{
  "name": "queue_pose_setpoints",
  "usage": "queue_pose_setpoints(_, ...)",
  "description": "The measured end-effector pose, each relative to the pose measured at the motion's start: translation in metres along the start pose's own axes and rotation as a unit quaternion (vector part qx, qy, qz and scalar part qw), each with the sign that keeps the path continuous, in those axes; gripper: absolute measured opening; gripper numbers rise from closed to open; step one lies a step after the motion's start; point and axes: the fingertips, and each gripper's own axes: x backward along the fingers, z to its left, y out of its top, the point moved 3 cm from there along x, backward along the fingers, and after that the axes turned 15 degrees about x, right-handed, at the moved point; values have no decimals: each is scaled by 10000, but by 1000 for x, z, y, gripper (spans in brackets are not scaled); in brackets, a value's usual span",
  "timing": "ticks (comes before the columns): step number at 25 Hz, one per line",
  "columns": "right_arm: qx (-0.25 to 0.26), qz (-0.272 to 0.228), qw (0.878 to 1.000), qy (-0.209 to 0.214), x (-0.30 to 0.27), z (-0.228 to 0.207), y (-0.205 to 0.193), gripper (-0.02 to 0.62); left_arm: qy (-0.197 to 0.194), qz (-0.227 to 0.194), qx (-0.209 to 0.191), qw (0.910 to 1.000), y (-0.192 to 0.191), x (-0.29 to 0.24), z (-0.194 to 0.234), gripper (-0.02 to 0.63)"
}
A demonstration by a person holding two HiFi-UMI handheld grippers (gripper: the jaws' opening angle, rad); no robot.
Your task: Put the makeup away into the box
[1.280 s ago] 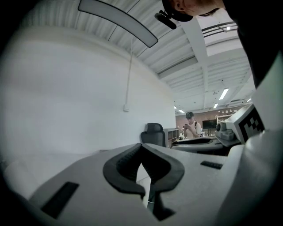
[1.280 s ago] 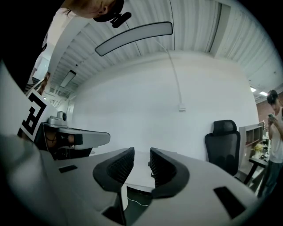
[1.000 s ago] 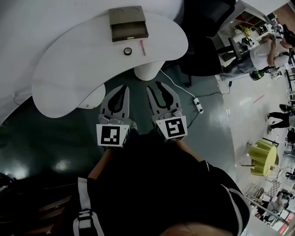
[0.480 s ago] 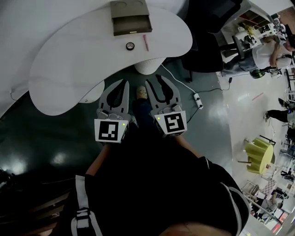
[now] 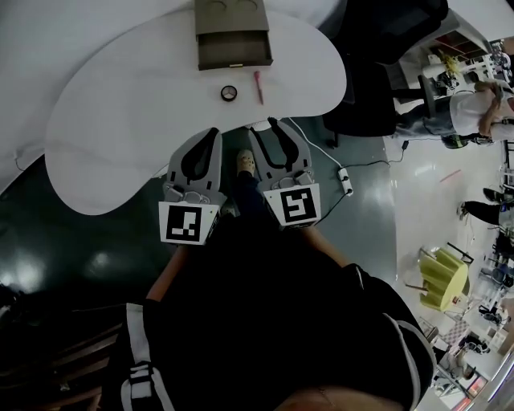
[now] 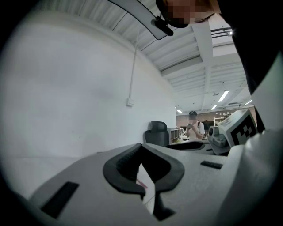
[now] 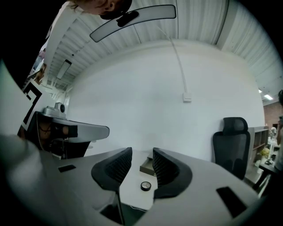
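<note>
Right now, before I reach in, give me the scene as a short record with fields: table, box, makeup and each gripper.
table: white, curved
box: at the table's far edge, its drawer pulled open toward the person
makeup: round pot and pink stick, close but apart, on the table just in front of the drawer
left gripper: jaws together, empty, at the table's near edge
right gripper: jaws apart, nothing between them, beside the left gripper
progress: both items lie outside the box

Even overhead light: white table point(image 5: 120, 112) bright, dark floor point(image 5: 100, 261) with soft glare at lower left; gripper views darken and bend toward their edges.
</note>
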Motion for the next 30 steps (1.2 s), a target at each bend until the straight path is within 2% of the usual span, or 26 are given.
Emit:
queue_pose_setpoints(8, 25, 10, 9973, 736, -66, -31, -17, 156, 331, 55, 84, 9994, 5, -70, 27, 8)
queue_pose_setpoints(15, 73, 1, 9907, 1360, -109, -47, -34, 169, 780, 53, 100, 9969, 6, -107, 51, 8)
queue_pose_setpoints(19, -19, 26, 9882, 1531, -122, -50, -46, 170, 922, 104, 51, 9957, 5, -115, 58, 8)
queue_pose_setpoints(25, -68, 271, 9846, 1728, -143, -40, -69, 175, 951, 433, 102, 9945, -7, -124, 74, 8)
queue_pose_setpoints(30, 274, 190, 9836, 1773, -167, -30, -92, 186, 802, 685, 236, 9941, -18, -132, 91, 8)
